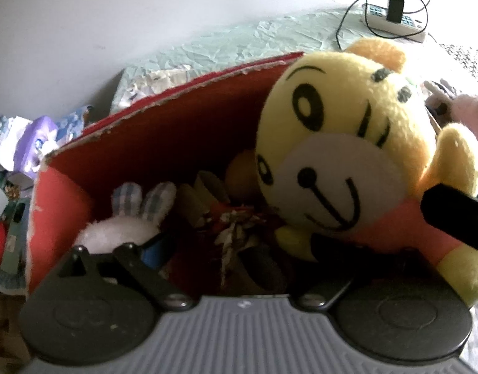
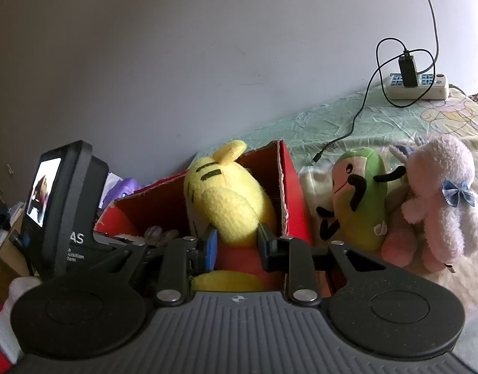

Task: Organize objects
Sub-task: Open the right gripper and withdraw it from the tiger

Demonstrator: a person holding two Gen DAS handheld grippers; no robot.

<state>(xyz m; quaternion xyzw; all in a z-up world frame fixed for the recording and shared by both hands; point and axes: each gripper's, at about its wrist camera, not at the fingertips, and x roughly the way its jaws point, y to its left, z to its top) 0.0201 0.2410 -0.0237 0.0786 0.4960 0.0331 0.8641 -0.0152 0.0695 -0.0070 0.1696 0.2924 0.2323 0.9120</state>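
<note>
A yellow tiger plush [image 1: 341,143] with an orange body leans over the right end of a red cardboard box [image 1: 164,131]. My right gripper [image 2: 235,243] is shut on the plush [image 2: 229,205] at its body, blue pad on the left and black finger on the right. In the left wrist view my left gripper [image 1: 235,249] hangs over the box, open wide and gripping nothing. Its right side is tucked under the tiger's chin. Inside the box lie a white bunny plush [image 1: 120,227] and crumpled odds and ends.
To the right of the box [image 2: 292,193], a green plush [image 2: 360,199] and a pink plush [image 2: 441,202] stand on the pale green sheet. A power strip [image 2: 416,85] with a black charger and cable lies at the back. Purple tissue pack [image 1: 36,143] and clutter sit left.
</note>
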